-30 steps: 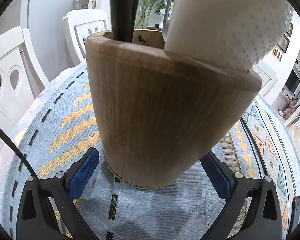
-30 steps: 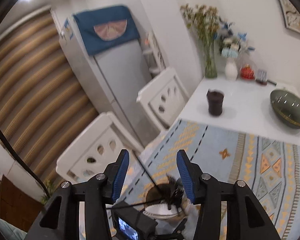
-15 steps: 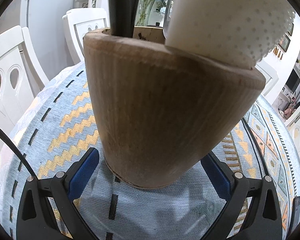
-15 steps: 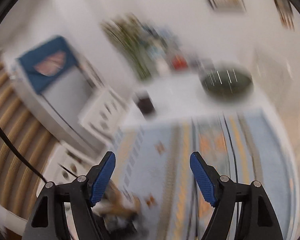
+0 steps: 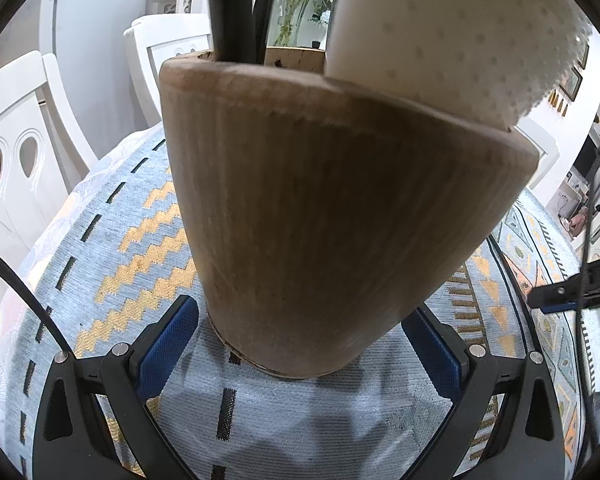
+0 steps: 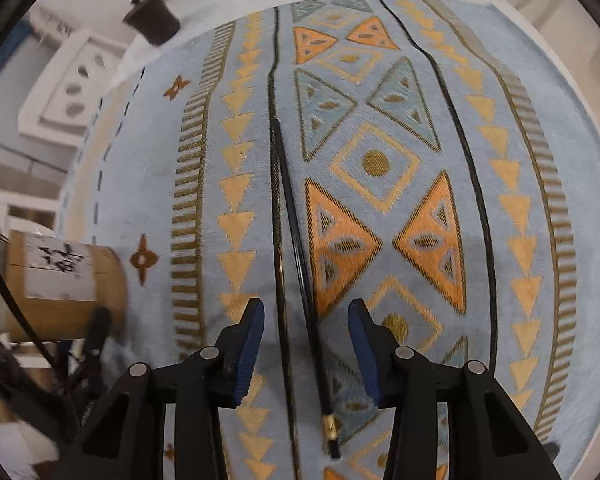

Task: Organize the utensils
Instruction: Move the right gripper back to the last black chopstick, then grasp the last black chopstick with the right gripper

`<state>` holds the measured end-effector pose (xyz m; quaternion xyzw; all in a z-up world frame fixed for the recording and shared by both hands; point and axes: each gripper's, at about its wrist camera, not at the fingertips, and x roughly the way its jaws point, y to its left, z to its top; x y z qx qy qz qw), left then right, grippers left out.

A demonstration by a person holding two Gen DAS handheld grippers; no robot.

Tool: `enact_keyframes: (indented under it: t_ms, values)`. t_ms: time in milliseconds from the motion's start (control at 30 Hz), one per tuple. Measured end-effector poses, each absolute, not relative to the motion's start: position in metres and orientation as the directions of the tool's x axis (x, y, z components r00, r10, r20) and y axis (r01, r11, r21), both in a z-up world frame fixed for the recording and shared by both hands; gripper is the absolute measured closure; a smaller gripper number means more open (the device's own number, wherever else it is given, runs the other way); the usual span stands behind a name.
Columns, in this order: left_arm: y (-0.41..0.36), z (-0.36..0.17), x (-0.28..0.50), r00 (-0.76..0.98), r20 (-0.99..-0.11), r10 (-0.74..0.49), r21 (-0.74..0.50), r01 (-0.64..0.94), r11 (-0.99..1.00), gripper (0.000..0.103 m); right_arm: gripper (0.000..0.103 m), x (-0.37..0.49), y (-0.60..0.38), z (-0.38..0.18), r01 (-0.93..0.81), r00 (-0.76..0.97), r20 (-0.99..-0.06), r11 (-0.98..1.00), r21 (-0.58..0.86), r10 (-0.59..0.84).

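A wooden utensil holder [image 5: 324,216] stands tilted on the patterned blue tablecloth [image 5: 132,240]. My left gripper [image 5: 300,344] is shut on its base, one blue pad [image 5: 168,340] against each side. Black handles [image 5: 232,8] and a broad white dotted utensil [image 5: 440,32] stick out of its top. In the right wrist view the holder [image 6: 64,292] shows at the left edge. A black chopstick [image 6: 296,248] with a gold band lies on the tablecloth [image 6: 380,200]. My right gripper [image 6: 306,312] points down over it. Its jaws have just been closing, and the chopstick lies between the pads, untouched.
White chairs [image 5: 24,152] stand at the table's far side. A dark cup [image 6: 152,18] sits on the bare white table top beyond the cloth. A vase of flowers [image 5: 296,4] is behind the holder. A black cable [image 5: 596,208] hangs at the right.
The right gripper swung down from facing the room to facing the tablecloth; its jaws widened, then narrowed around the chopstick. The holder leaned slightly left. The left gripper kept still.
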<state>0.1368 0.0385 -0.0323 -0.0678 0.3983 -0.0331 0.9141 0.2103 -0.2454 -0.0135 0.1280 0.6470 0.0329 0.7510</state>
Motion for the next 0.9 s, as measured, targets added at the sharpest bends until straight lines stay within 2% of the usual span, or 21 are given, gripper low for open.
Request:
enact_keyframes:
  t_ms: [67,167,533,700,800,900]
  values:
    - [0.038,-0.032,0.137,0.681,-0.724,-0.115,-0.151,0.006,0.989,0.002,0.065,0.217,-0.24,-0.014,0.097,0.163,-0.969,0.975,0.2,0.183]
    - [0.039,-0.032,0.137,0.681,-0.723,-0.115,-0.15,0.007,0.989,0.002,0.079,0.225,-0.236,-0.019,0.082,0.149,-0.976,0.982,0.172,0.158]
    - [0.041,-0.036,0.138,0.679,-0.725,-0.113,-0.148,0.006,0.989,0.002,0.08,0.233,-0.235,-0.03,0.087,0.133,-0.983,0.987,0.136,0.124]
    - [0.042,-0.036,0.138,0.678,-0.727,-0.11,-0.147,0.003,0.989,0.002,0.08,0.244,-0.21,-0.036,0.101,0.143,-0.987,0.992,0.081,0.066]
    - [0.043,-0.038,0.138,0.678,-0.727,-0.109,-0.146,0.003,0.989,0.002,0.094,0.239,-0.195,-0.035,0.076,0.19,-0.982,0.997,0.022,0.007]
    - [0.044,-0.039,0.137,0.678,-0.727,-0.108,-0.145,0.002,0.989,0.002,0.097,0.234,-0.187,-0.035,0.053,0.232,-0.973,0.999,-0.01,-0.021]
